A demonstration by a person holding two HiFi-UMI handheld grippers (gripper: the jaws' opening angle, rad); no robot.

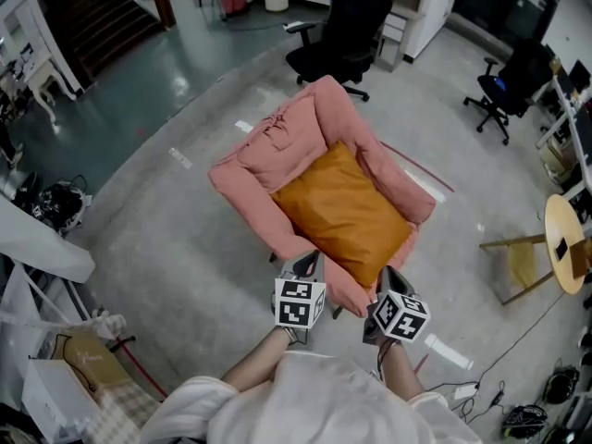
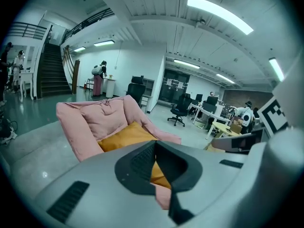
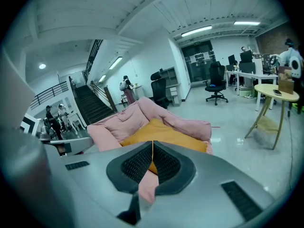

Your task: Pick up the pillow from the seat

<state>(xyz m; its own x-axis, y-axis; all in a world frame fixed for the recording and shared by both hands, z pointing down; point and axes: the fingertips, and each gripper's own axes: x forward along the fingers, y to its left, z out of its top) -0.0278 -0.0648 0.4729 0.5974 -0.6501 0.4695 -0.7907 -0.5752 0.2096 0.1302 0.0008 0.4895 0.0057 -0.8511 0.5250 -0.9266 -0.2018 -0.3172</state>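
An orange pillow (image 1: 342, 211) lies flat on the seat of a pink armchair (image 1: 277, 141). Both grippers hover just short of the chair's front edge, apart from the pillow. My left gripper (image 1: 307, 263) is shut with nothing between its jaws; in its own view the closed tips (image 2: 154, 145) point at the pillow (image 2: 127, 136) and the chair (image 2: 88, 122). At the pillow's near right corner my right gripper (image 1: 392, 277) is also shut and empty. Its tips (image 3: 152, 145) face the pillow (image 3: 164, 133) and the pink chair (image 3: 121, 121).
A black office chair (image 1: 347, 26) stands right behind the armchair, another (image 1: 509, 86) at the far right. A round wooden table (image 1: 566, 243) is to the right. Bags and boxes (image 1: 88, 359) crowd the near left, cables (image 1: 518, 414) the near right. Stairs (image 1: 102, 12) rise at the far left.
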